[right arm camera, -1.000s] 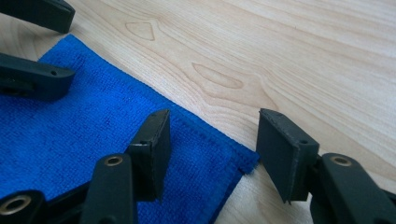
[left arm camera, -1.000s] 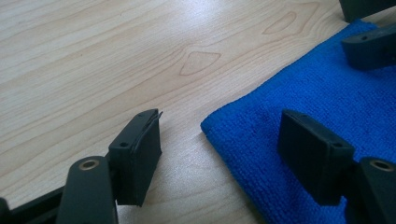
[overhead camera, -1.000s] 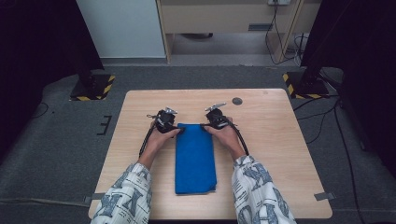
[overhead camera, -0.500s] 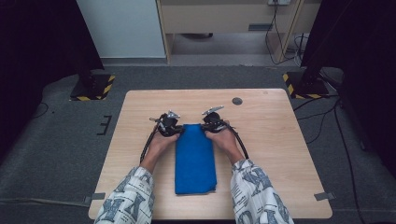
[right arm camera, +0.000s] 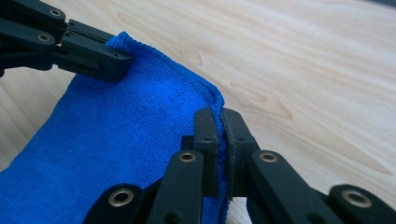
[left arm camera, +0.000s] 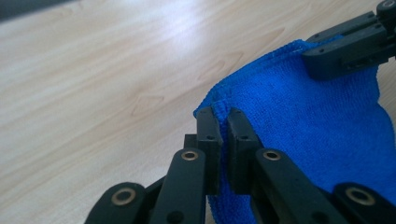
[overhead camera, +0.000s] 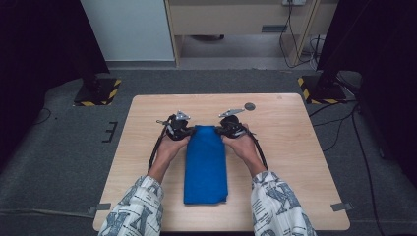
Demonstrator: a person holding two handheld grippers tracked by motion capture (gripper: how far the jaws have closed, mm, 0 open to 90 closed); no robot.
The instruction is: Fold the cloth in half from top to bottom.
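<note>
A folded blue towel (overhead camera: 205,164) lies lengthwise on the middle of the wooden table (overhead camera: 295,147). My left gripper (overhead camera: 184,132) is shut on the towel's far left corner, its jaws pinching the cloth edge (left arm camera: 219,105). My right gripper (overhead camera: 225,130) is shut on the far right corner, the hem (right arm camera: 212,95) pressed between its jaws. In the left gripper view the blue towel (left arm camera: 322,126) sags between the two grippers and the far end is lifted slightly off the wood. The other gripper's jaws (right arm camera: 88,53) clamp the opposite corner in the right gripper view.
A small dark round disc (overhead camera: 250,106) sits on the table near the far edge, right of the grippers. Bare wood lies on both sides of the towel. Black stands with yellow-striped bases (overhead camera: 98,93) stand on the floor beyond the table.
Both grippers have moved closer together at the towel's far end and now pinch its two corners, raising that edge a little.
</note>
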